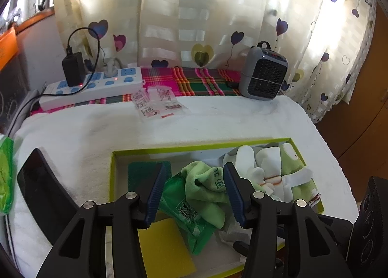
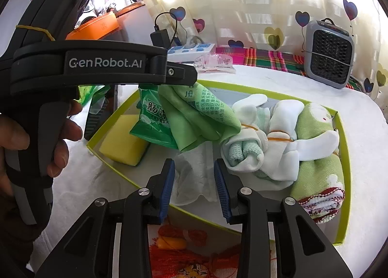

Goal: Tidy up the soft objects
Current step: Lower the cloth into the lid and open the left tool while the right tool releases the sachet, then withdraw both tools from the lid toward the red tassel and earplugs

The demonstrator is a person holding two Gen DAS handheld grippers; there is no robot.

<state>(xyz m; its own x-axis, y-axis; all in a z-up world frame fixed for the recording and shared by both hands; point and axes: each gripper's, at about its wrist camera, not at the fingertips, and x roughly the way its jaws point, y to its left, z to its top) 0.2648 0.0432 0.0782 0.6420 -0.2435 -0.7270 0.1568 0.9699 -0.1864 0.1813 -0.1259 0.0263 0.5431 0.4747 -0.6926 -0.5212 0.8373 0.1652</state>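
Both grippers tip down over the box (image 2: 345, 147) on the white towel, the left gripper (image 1: 194, 193) wide apart above the green cloth (image 1: 206, 188) inside it, the right gripper (image 2: 194, 181) partly apart over the thin white wipe (image 2: 194, 176), neither squeezing anything.

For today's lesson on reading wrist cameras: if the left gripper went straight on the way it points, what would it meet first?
Most likely the green cloth lying between the open pads of the left gripper, with the green packet just beneath it in the box. Depth is unclear.
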